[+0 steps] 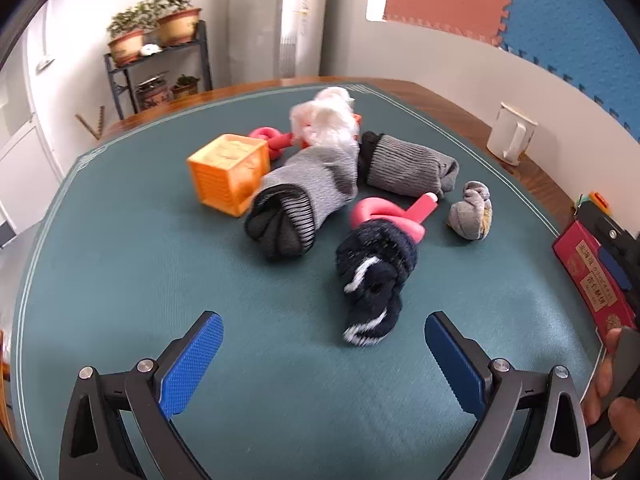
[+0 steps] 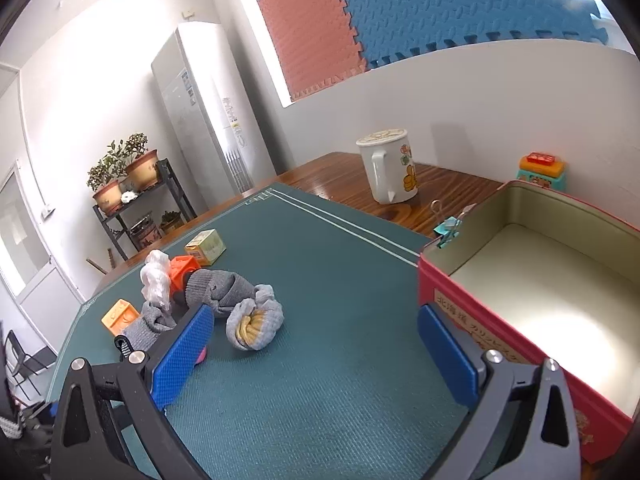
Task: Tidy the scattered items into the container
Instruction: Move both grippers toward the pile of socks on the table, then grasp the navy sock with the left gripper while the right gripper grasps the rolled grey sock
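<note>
Both grippers wide open, holding nothing
The left gripper (image 1: 324, 354) faces a navy sock (image 1: 374, 276) half covering a pink toy (image 1: 384, 212); the right gripper (image 2: 314, 350) hovers beside the red tin (image 2: 500, 320), cut off at the frame's edge.

red tin (image 1: 592, 276): cut off at right edge | pink ring (image 1: 384, 216): partly under navy sock (image 1: 374, 276)

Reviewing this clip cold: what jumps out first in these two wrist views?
A jumble of rolled socks, pink foam loops and an orange cube lies mid-mat, the navy striped sock nearest the open left gripper. At the mat's right edge stands the open red tin, nothing visible inside it, beside the open right gripper. A white mug stands on the bare wood behind.
</note>
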`<state>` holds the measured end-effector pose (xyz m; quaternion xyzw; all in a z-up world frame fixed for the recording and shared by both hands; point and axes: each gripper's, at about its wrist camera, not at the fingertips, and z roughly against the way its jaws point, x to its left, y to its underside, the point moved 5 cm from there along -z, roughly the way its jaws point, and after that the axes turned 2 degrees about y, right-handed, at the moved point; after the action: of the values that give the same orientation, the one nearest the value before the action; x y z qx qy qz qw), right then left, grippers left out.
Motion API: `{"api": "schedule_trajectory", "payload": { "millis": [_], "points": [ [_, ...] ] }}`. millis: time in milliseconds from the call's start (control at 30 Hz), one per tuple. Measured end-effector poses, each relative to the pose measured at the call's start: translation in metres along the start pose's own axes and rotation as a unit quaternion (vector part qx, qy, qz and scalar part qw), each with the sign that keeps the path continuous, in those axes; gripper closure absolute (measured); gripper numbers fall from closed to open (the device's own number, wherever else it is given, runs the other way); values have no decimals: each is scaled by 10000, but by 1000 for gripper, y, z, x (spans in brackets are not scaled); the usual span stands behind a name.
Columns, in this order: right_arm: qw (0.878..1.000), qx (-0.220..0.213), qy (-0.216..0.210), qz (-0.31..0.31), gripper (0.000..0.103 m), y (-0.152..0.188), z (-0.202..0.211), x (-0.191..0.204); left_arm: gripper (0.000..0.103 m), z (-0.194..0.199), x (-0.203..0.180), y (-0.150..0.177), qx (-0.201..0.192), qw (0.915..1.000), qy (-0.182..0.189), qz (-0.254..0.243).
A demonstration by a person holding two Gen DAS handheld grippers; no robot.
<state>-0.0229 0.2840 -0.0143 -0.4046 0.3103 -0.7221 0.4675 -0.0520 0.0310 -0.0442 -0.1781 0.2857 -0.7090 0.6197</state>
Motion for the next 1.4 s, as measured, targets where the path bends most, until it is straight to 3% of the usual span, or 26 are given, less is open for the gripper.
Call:
{"api": "schedule_trajectory", "payload": {
  "millis": [167, 267, 433, 533, 600, 633, 733, 1067, 1133, 1267, 1400],
  "points": [
    [10000, 33, -65, 31, 1, 1, 1, 2, 1, -32, -12, -16, 227, 9997, 55, -61],
    [9999, 25, -85, 103, 1, 2, 2, 4, 1, -50, -14, -18, 348, 9991, -161, -175],
    [9996, 178, -62, 220, 1, 5, -3, 7, 4, -60, -11, -14, 351, 9990, -220, -136],
    [9991, 315, -29, 284, 1, 7, -9, 7, 23, -58, -9, -9, 320, 9993, -155, -89],
    [9986, 426, -7, 327, 5, 8, -13, 8, 49, -54, -6, -9, 287, 9995, -127, -3],
    [9976, 590, 2, 351, 9, 7, -18, 9, 51, -53, -4, -9, 273, 9996, -109, 44],
    [9946, 926, -62, 469, 21, 7, -38, 17, 54, -47, 0, -10, 232, 9995, -55, 185],
    [9779, 1834, -396, 924, 22, 9, -104, 52, 54, -22, -2, -16, -116, 9998, -23, 185],
    [9743, 2020, -423, 898, 31, 13, -118, 54, 54, -21, -3, -16, -111, 9998, -5, 185],
    [9714, 2123, -683, 814, 48, 22, -122, 58, 54, -24, 1, -13, -55, 9998, 8, 202],
    [9718, 1959, -626, 1150, 53, 26, -111, 66, 54, -29, 0, -13, -18, 9998, -17, 183]
  ]
}}
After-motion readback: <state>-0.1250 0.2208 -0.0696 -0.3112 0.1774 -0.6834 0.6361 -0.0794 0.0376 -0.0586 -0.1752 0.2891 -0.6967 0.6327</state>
